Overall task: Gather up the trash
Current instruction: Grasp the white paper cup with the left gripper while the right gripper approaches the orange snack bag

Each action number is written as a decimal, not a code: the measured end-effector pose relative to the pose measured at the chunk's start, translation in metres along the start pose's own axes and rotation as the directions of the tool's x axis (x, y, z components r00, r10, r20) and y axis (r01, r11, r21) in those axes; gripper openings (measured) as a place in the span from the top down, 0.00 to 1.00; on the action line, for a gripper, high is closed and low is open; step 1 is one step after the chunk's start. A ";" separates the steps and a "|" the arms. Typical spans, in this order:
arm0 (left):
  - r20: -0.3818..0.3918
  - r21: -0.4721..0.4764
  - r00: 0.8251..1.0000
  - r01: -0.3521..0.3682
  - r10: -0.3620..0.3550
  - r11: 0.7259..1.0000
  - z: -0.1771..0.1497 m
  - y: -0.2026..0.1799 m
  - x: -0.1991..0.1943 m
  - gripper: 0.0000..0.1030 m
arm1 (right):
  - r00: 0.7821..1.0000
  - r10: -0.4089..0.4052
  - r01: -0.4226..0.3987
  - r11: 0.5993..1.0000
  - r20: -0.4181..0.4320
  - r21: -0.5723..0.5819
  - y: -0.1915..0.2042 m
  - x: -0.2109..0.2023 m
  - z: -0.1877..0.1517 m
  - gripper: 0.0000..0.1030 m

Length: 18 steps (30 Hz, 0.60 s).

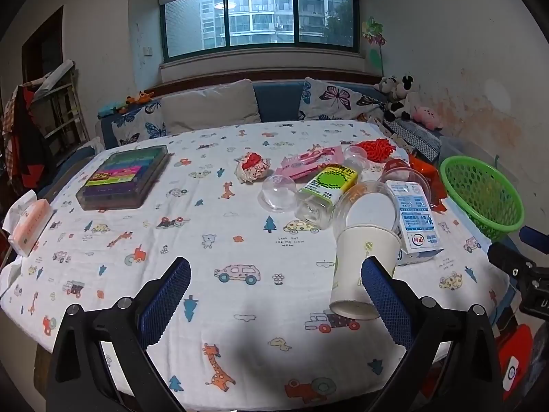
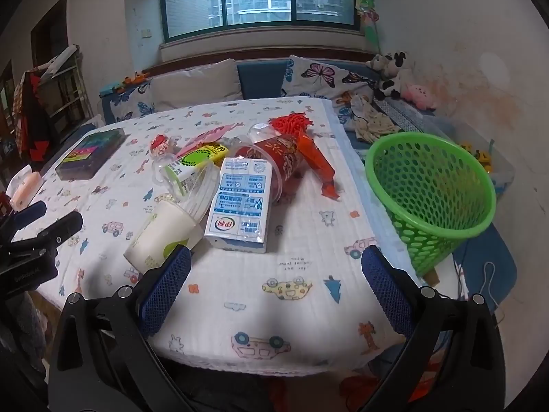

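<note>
Left wrist view: the left gripper [image 1: 276, 295] hangs spread wide over the table [image 1: 240, 343], a toppled white paper cup [image 1: 360, 267] just beyond its right finger. The right gripper [image 2: 276, 288], equally spread and empty, faces a blue-and-white milk carton [image 2: 240, 206], with the green perforated plastic basket [image 2: 432, 192] ahead to its right.

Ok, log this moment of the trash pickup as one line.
left gripper open, empty | right gripper open, empty | paper cup lying on table | milk carton beside it | green basket at table edge
</note>
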<state>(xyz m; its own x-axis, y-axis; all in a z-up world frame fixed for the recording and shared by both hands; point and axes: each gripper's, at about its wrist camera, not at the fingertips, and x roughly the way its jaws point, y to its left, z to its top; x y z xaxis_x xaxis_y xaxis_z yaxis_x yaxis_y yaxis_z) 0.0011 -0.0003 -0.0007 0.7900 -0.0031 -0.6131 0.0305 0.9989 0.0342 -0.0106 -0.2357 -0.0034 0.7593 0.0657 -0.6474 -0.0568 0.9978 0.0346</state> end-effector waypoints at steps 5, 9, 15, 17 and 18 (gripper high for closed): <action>-0.023 0.006 1.000 0.015 -0.015 1.000 -0.001 -0.002 0.008 0.06 | 1.000 -0.001 0.001 1.000 0.002 -0.003 -0.003 0.005 0.005 0.04; -0.049 0.015 0.998 0.051 -0.050 0.999 -0.003 -0.007 0.016 0.06 | 1.000 -0.003 0.003 1.000 -0.003 -0.003 -0.007 0.011 0.010 0.04; -0.072 0.068 0.993 0.098 -0.093 0.993 -0.008 -0.028 0.031 0.06 | 1.000 -0.002 0.002 1.000 -0.010 0.004 -0.013 0.022 0.015 0.04; -0.090 0.079 0.989 0.121 -0.114 0.990 -0.009 -0.035 0.037 0.06 | 1.000 0.000 0.001 1.000 -0.017 0.006 -0.015 0.026 0.016 0.04; -0.123 0.095 0.986 0.121 -0.109 0.988 -0.011 -0.034 0.041 0.06 | 1.000 0.002 -0.002 1.000 -0.019 0.007 -0.017 0.027 0.016 0.04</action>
<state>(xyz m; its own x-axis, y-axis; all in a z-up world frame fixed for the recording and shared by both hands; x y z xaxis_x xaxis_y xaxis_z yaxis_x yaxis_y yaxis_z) 0.0262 -0.0342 -0.0357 0.7008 -0.1061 -0.7055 0.1838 0.9823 0.0348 0.0218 -0.2504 -0.0093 0.7471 0.0677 -0.6613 -0.0536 0.9977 0.0416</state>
